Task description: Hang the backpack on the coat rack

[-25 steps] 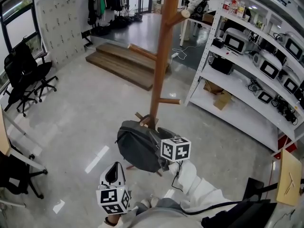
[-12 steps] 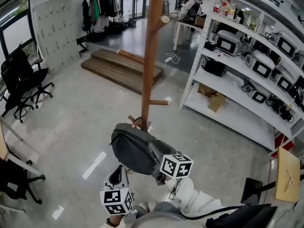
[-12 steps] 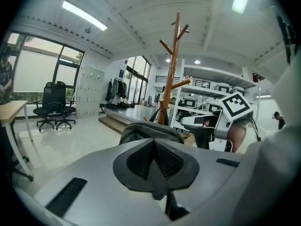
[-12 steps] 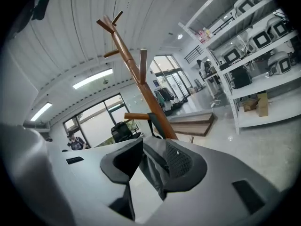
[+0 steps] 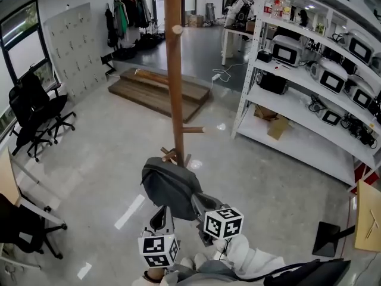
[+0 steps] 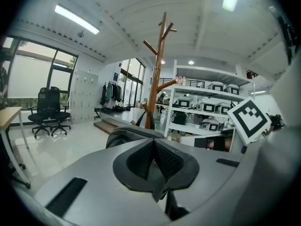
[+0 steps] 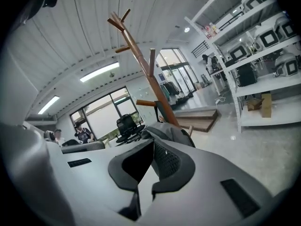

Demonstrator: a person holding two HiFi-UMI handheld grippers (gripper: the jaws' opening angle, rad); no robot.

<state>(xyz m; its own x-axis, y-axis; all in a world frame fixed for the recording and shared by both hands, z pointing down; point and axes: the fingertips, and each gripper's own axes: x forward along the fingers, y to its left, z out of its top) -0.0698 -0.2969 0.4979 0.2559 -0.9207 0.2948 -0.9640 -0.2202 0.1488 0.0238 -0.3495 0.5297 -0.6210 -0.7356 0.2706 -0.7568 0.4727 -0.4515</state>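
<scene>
A dark grey backpack [image 5: 169,183] lies on the floor against the foot of the tall wooden coat rack [image 5: 174,70]. In the head view my right gripper [image 5: 196,202] reaches to the backpack's near right edge. In the right gripper view its jaws are closing, tips together [image 7: 154,142], with nothing visible between them; the backpack [image 7: 171,132] and rack [image 7: 141,60] lie just beyond. My left gripper [image 5: 159,212] hovers short of the backpack's near side, apart from it. Its pads meet [image 6: 154,142], shut on nothing, with the backpack [image 6: 127,136] ahead.
White shelving [image 5: 309,70] with appliances runs along the right. A low wooden platform [image 5: 161,91] lies behind the rack. Black office chairs [image 5: 36,118] stand at the left. A short peg [image 5: 193,130] sticks out low on the rack. People stand at the far back.
Both grippers have slid lower in the head view as the view shifted. The rack now stands more upright and further left. The backpack stays at the rack's foot.
</scene>
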